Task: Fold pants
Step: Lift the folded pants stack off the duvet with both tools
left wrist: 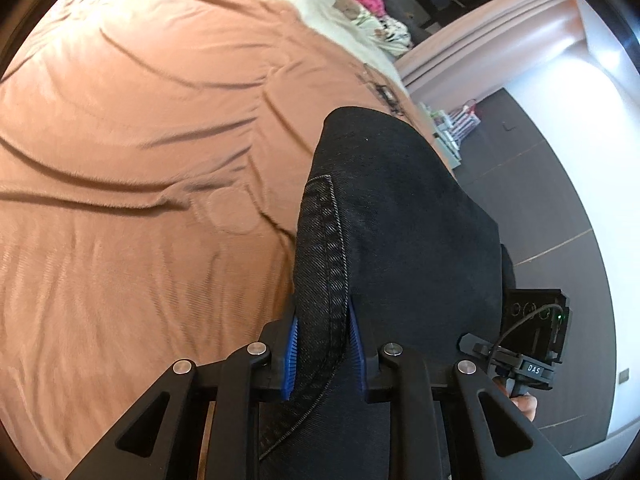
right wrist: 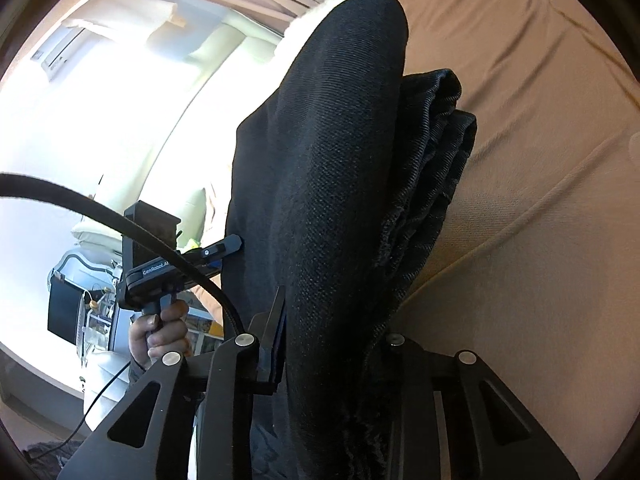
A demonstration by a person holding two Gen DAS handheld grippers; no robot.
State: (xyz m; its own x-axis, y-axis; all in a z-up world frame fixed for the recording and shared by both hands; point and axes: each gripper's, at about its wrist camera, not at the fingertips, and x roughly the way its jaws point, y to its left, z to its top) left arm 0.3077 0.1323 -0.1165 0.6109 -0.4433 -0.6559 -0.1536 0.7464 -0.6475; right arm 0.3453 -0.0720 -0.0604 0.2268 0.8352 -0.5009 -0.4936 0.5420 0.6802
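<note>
Black denim pants [left wrist: 400, 232] filling the lower centre and right of the left wrist view, hanging as a thick folded bundle above the bed [left wrist: 140, 140]. Twill weave plain to see, with a pale double-stitched seam curving down the left side of the cloth toward the bottom of the frame. Rounded, smooth fold at the top of the bundle, near the frame's middle.

Left tongs [left wrist: 324, 344] at bottom centre, pinched narrow onto the seamed edge, blue ribbed pads [left wrist: 292, 344] pressed against the denim on both sides.

Same pants [right wrist: 328, 200] in the right wrist view, running from the top centre down to the bottom as one broad dark roll; several stacked layers with raw, slightly frayed edges showing along its right side, at centre right of the frame. Right tongs [right wrist: 332, 356] at bottom centre, closed on the lower part of the bundle, the right finger mostly buried behind the cloth.

Peach-brown sheet of the bed creased in long ridges across the left of the left wrist view and the right of the right wrist view. Left tongs also visible at centre left of the right wrist view, gripped by a bare hand [right wrist: 160, 336], nose touching the cloth
</note>
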